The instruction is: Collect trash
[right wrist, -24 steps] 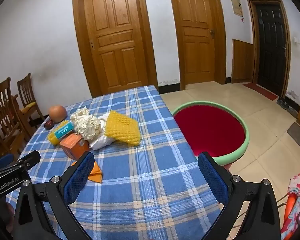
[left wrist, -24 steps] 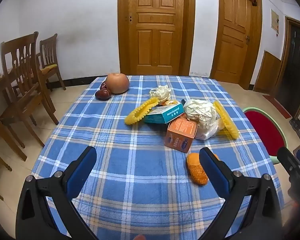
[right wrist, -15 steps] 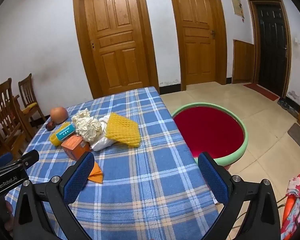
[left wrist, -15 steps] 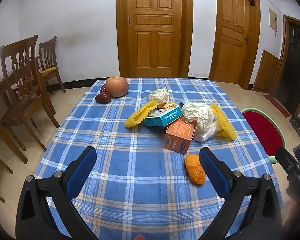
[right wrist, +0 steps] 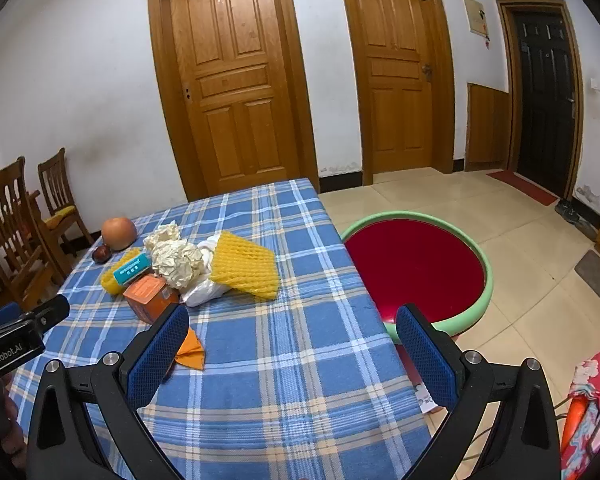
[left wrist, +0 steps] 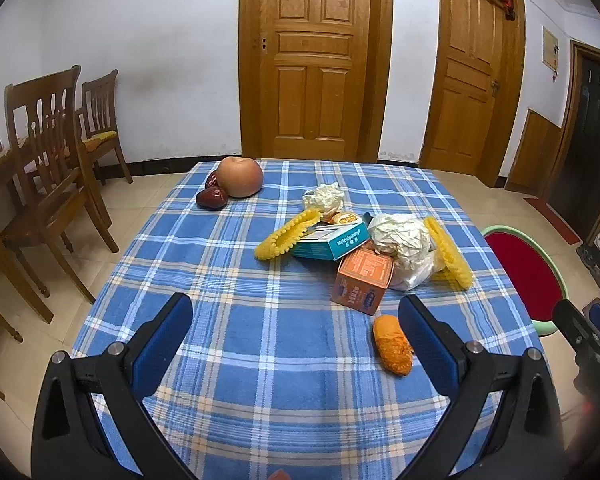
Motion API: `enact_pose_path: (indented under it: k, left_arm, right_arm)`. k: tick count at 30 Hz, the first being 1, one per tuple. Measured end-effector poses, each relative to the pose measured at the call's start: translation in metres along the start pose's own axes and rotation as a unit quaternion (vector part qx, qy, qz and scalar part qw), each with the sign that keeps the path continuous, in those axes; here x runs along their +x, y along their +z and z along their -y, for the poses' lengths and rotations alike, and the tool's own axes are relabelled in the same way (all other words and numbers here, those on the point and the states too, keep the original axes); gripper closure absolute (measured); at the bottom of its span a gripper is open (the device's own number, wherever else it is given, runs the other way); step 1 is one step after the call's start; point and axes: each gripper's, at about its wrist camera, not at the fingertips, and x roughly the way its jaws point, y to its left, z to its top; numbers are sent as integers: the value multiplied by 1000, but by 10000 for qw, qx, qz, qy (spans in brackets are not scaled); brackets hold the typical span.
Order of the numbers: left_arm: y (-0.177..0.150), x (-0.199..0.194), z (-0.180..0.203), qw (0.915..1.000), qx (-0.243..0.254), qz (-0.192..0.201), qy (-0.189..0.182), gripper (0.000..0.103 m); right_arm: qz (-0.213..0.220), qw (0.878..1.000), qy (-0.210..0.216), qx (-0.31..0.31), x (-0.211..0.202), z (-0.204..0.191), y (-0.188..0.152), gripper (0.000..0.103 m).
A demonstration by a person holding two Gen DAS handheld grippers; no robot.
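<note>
The left gripper (left wrist: 296, 320) hangs above the near edge of the table (left wrist: 236, 344) with its jaws spread wide and nothing between them; the right gripper (right wrist: 292, 332) is likewise released and empty, at about 3 o'clock of the table.

The trash sits in a heap at roughly 1 o'clock from the left gripper: an orange carton (left wrist: 362, 280) with a teal box (left wrist: 332, 240) leaning just behind it, a large crumpled paper ball (left wrist: 400, 236) touching a white plastic bag (left wrist: 412, 276), a smaller paper wad (left wrist: 324, 198) at 12 o'clock of the heap, and two yellow foam nets, one (left wrist: 286, 234) at 9 o'clock of the heap and one (left wrist: 448, 252) at 3 o'clock. An orange peel (left wrist: 392, 346) lies apart, nearest the left gripper.

All of it looks light; the cartons are probably hollow and would dent under a hard squeeze, so they are best taken across their narrow faces; the paper and foam are soft and springy, so a bite through the middle should hold; the bag looks slippery and is better pinched at a fold; the peel is small and low, and may be a wrapper instead, since the view is distorted there.

The apple (left wrist: 240, 176) and red dates (left wrist: 211, 198) at 11 o'clock look like food, not trash. The red basin (right wrist: 414, 268) on the floor at 3 o'clock is the likely bin.
</note>
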Motion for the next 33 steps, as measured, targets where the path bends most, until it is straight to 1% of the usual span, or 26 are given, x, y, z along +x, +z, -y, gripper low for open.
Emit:
enact_pose_path:
  k: [10, 33]
  left_arm:
    - [0, 0, -7, 9999, -107, 2, 46, 2]
    - [0, -1, -12, 9999, -130, -28, 77, 2]
  right_arm:
    - [-61, 10000, 19, 20, 2, -2, -1, 0]
    - [-65, 10000, 35, 40, 4, -1, -4, 0]
